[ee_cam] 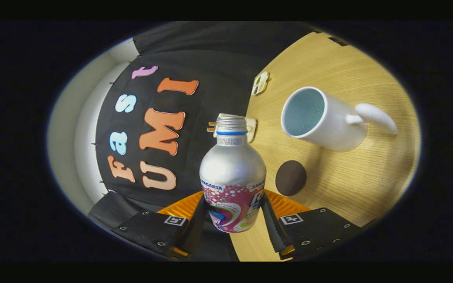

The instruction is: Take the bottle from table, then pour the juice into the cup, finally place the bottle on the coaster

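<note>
A silver bottle (232, 169) with a pink label and an uncapped threaded neck sits between my fingers, and my gripper (232, 214) is shut on its lower body. The whole view is rolled, so the wooden table (352, 184) appears tilted and the bottle is lifted off it. A white cup (323, 120) with a pale blue inside and a handle stands on the table beyond and to the right of the bottle's neck. A round dark brown coaster (290, 177) lies on the table just right of the bottle's shoulder.
A small light-coloured tile (250, 127) lies on the table behind the bottle's neck, and another small tile (260, 82) lies farther off near the table's far edge. The booth's black cloth wall (210, 70) hangs beyond the table.
</note>
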The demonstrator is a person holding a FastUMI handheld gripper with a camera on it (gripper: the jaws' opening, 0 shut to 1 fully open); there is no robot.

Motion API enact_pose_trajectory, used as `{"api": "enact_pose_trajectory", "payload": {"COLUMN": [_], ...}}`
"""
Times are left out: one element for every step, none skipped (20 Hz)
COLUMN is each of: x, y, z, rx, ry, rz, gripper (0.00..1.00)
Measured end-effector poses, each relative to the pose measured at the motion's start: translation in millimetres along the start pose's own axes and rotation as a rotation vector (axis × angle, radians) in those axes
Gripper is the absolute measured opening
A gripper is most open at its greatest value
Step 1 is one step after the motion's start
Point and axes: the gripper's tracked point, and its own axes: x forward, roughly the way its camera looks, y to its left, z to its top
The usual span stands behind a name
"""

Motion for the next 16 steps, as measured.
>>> {"api": "enact_pose_trajectory", "payload": {"x": [0.4, -0.4, 0.7, 3.0, 4.3, 5.5, 5.7, 4.1, 3.7, 2.8, 3.0, 1.7, 1.5, 0.6, 0.4, -1.6], "y": [-0.1, -0.8, -2.5, -5.1, -7.2, -5.8, -3.7, -2.2, -1.3, 0.0, 1.5, 3.4, 4.8, 7.2, 8.7, 10.0], "z": [0.1, 0.1, 1.1, -2.1, -6.0, -6.5, -4.8, -2.9, -2.9, -4.0, -3.7, -2.7, -1.5, -0.2, 1.2, 4.8], "rx": [0.017, 0.03, 0.032, 0.028, 0.039, 0.057, 0.075, 0.091, 0.105, 0.118, 0.133, 0.152, 0.175, 0.198, 0.223, 0.249], "ry": [0.004, 0.004, -0.005, 0.001, 0.013, 0.014, 0.013, 0.012, 0.012, 0.014, 0.015, 0.016, 0.015, 0.013, 0.012, 0.007], "rz": [0.0, -0.002, -0.008, -0.023, -0.028, -0.021, -0.014, -0.008, -0.006, -0.008, -0.007, -0.008, -0.009, -0.008, -0.008, -0.005], "gripper": [0.71, 0.71, 0.71, 0.72, 0.71, 0.72, 0.71, 0.72, 0.72, 0.71, 0.71, 0.71, 0.72, 0.72, 0.72, 0.72]}}
